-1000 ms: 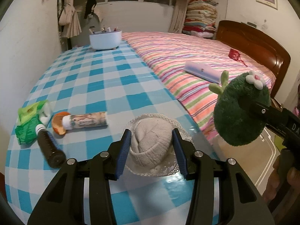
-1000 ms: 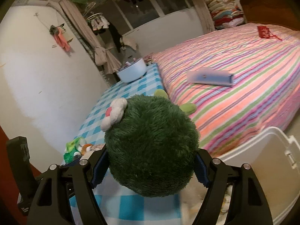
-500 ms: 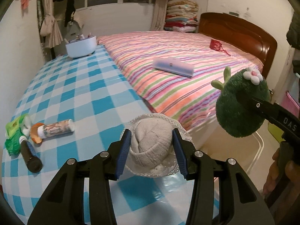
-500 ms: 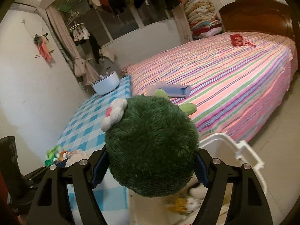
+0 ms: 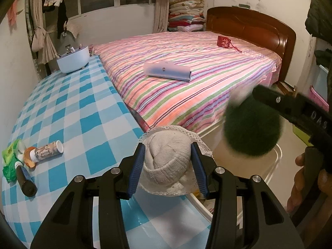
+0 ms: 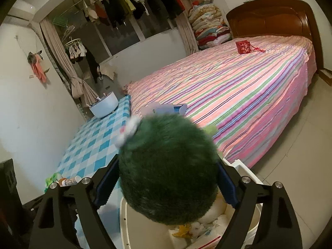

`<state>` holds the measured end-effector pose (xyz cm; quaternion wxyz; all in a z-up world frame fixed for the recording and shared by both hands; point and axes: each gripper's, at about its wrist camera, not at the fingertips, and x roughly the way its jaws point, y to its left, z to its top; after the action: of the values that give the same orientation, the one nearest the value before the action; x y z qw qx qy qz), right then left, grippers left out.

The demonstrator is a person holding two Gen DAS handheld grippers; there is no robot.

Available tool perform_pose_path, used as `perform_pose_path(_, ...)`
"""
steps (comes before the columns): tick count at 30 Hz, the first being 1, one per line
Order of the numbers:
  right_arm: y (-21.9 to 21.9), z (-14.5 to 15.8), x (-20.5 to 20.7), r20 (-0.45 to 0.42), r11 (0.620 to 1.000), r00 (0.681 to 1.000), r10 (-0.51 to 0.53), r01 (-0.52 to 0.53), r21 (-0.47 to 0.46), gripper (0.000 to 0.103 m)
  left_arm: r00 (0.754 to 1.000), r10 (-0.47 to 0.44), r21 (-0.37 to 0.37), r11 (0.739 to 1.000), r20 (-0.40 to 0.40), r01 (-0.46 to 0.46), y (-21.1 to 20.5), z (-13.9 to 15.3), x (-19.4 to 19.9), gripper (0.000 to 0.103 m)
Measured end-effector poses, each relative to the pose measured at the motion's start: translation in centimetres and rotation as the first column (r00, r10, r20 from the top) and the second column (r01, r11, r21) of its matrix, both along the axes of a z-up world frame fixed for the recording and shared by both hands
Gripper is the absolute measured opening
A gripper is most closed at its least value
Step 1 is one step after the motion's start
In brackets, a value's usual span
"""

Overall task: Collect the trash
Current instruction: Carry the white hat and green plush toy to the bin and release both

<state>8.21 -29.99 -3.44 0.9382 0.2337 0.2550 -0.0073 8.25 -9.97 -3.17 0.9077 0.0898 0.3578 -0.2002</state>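
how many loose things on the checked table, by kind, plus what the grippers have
bottles: 2, a dark bottle and a labelled bottle
green wrappers: 1
orange lids: 1
white bowls: 1
held by left gripper: 1 knit hat
between the right gripper jaws, just opening: 1 green plush
total: 7

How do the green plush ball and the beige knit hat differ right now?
Look: the green plush ball is dark and furry; the beige knit hat is pale, ribbed, lace-brimmed. Grip: the left gripper clamps the hat; the right gripper has just been opening its jaws, the ball loose between them. Place: the ball hangs over the white bin; the hat over the edge of the checked table. Both are soft.
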Motion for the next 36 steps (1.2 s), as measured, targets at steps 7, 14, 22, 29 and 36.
perform_pose_path(7, -1.4, 1.0, -1.5, 0.083, 0.998, 0.995, -0.062, 0.059, 0.034, 0.083, 1.000, -0.019, 0.014, 1.000, -0.002, 0.019, -1.3, -0.3, -0.3, 0.044)
perform_pose_path(14, -3.1, 1.4, -2.6, 0.132, 0.988, 0.982, -0.136, 0.125, 0.089, 0.083, 0.998, -0.056, 0.033, 0.998, 0.000, 0.056, -3.6, -0.6, -1.2, 0.044)
perform_pose_path(22, -4.1, 1.6, -3.1, 0.157, 0.981, 0.972, -0.172, 0.153, 0.123, 0.083, 0.995, -0.096, 0.064, 0.993, 0.004, 0.095, -5.7, -1.2, -2.0, 0.045)
perform_pose_path(29, -4.5, 1.6, -3.6, 0.170, 0.979, 0.969, -0.178, 0.156, 0.134, 0.083, 0.993, -0.115, 0.095, 0.989, 0.011, 0.114, -6.8, -1.7, -2.4, 0.048)
perform_pose_path(36, -4.7, 1.7, -3.6, 0.172, 0.979, 0.970, -0.174, 0.152, 0.135, 0.083, 0.994, -0.108, 0.109, 0.989, 0.033, 0.104, -6.9, -1.7, -2.5, 0.064)
